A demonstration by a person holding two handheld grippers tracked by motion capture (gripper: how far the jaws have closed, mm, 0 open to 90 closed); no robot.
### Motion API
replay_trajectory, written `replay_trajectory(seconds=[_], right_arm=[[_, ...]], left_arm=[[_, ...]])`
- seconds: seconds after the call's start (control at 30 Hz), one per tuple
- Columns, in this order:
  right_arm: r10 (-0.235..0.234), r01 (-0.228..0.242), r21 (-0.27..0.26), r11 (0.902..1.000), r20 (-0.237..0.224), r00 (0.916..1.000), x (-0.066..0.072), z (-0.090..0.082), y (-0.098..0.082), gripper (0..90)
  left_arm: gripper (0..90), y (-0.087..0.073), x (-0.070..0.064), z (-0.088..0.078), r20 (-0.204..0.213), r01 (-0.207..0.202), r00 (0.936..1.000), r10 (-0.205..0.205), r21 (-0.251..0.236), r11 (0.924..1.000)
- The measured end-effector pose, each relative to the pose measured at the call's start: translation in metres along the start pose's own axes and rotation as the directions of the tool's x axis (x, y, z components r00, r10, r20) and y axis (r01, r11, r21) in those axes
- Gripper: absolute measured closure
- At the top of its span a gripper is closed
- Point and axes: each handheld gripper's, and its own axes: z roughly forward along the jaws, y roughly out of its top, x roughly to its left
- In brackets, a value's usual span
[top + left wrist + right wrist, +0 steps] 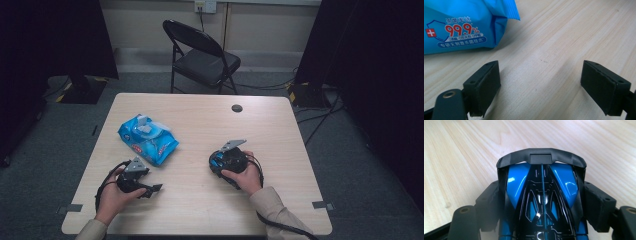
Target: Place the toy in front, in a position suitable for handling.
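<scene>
A blue pack of wet wipes [147, 139] with a white flip lid lies on the left half of the wooden table [260, 130]. My left gripper [153, 189] rests low near the front left, below the pack, jaws pointing right. In the left gripper view its jaws [541, 80] stand wide apart over bare wood, with the pack's corner [461, 27] just beyond the left jaw. My right gripper [218, 164] sits right of centre, shut on a blue and black toy car [541, 182]. Both pads press the car's sides, and its black spoiler points away.
A black folding chair [202, 55] stands behind the table's far edge. A small dark cable hole [237, 108] sits near the far middle of the tabletop. Cables and dark stands line the floor at both sides.
</scene>
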Motion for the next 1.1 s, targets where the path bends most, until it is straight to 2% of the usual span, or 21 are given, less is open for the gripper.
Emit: replay_trajectory(seconds=[0.4,0.63,0.73,0.8,0.83,0.97,1.03,1.1], right_arm=[[-0.022,0.022,0.005,0.9997,0.005,0.9997,0.001,0.006,0.0,25.4],[-0.022,0.022,0.015,0.9997,-0.005,0.9998,0.0,0.008,0.002,25.1],[-0.023,0.023,0.02,0.9996,0.005,0.9997,0.0,0.009,0.004,25.2],[-0.005,0.005,0.011,0.9999,0.019,0.9998,0.0,0.011,0.005,25.2],[-0.009,0.009,-0.002,1.0,0.014,0.9999,-0.001,0.012,0.005,25.2],[-0.004,0.004,-0.002,1.0,0.008,1.0,-0.002,0.014,0.007,24.7],[-0.02,0.02,0.008,0.9998,-0.019,0.9996,-0.004,0.015,0.008,18.9],[-0.042,0.042,0.015,0.999,-0.01,0.9991,-0.004,0.013,0.009,16.4]], left_arm=[[15.7,0.001,-0.001,0.001,0.006,0.005,1.0,-0.005,-0.003,1.0],[15.5,0.001,-0.002,0.002,0.007,0.008,0.9999,-0.008,-0.005,1.0],[15.5,0.001,-0.002,0.002,0.007,0.008,0.9999,-0.008,-0.005,1.0],[15.5,0.001,-0.002,0.002,0.006,0.006,1.0,-0.006,-0.005,1.0],[15.5,0.001,-0.002,0.002,0.007,0.006,1.0,-0.006,-0.006,1.0],[15.6,0.0,-0.001,0.001,0.012,0.005,0.9999,-0.005,-0.008,1.0],[15.6,0.0,0.0,0.001,0.012,0.002,0.9999,-0.001,-0.009,1.0],[15.6,0.0,0.0,0.001,0.013,0.002,0.9999,-0.002,-0.009,1.0]])
